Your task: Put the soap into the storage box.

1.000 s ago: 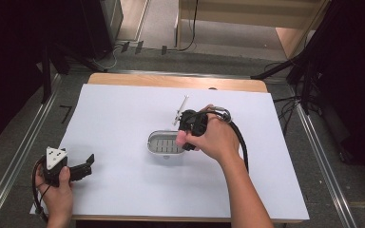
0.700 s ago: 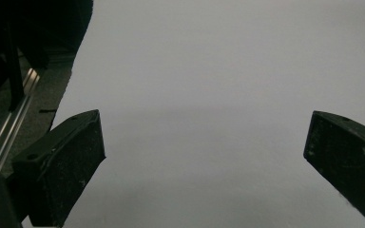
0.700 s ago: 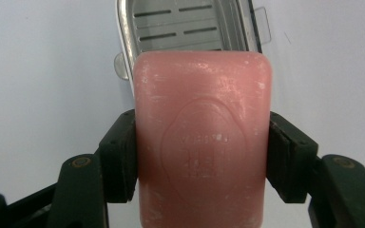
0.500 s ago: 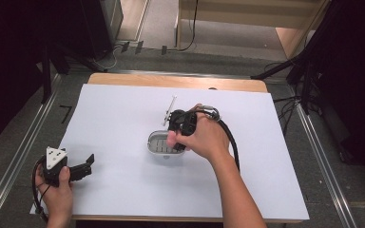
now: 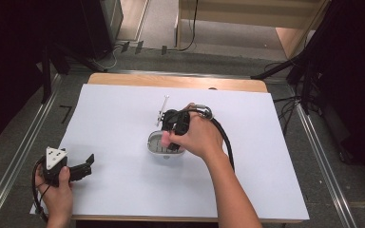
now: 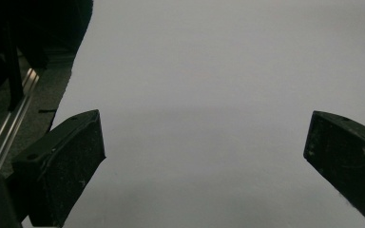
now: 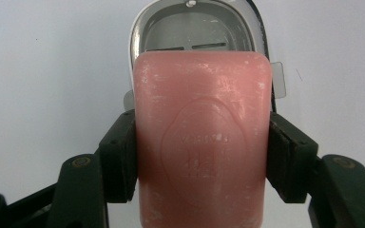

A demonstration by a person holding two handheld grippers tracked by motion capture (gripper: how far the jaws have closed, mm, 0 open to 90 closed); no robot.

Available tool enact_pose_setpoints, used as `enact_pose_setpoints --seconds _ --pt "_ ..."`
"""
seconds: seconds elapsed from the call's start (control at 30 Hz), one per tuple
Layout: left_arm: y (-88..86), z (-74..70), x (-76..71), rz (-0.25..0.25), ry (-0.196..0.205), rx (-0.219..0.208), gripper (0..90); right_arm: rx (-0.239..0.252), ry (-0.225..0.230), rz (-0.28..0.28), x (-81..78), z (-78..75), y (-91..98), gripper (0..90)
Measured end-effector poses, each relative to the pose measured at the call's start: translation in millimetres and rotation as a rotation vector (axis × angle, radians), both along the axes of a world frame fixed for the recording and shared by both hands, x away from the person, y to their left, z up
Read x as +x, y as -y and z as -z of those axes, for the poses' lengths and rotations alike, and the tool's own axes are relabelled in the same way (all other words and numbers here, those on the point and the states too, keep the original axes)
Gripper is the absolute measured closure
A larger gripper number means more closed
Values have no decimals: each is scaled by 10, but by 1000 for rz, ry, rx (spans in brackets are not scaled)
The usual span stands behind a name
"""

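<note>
Partly soap-hidden point(image 7: 202, 142): slotted dish point(image 7: 195, 33).

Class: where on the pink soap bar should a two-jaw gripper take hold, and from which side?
Across its two long flat sides, coming from above along its length, as the right gripper does now: the soap is a rounded slab narrow enough there, and its broad stamped face stays clear.
</note>
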State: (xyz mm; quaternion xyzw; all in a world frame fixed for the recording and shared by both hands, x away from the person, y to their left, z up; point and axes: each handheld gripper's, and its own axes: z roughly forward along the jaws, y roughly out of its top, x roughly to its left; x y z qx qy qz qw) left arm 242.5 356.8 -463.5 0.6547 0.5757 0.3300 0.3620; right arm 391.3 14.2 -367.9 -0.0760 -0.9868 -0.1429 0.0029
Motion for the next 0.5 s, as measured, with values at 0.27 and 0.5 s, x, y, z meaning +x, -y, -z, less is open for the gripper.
enact_pose_setpoints --seconds 0.27,0.5 --pt "0 0 1 0 -3 1 1 0 4 -10 -5 11 -62 388" --pt "-2 -2 3 1 -8 1 1 -2 7 -17 7 44 -99 388"
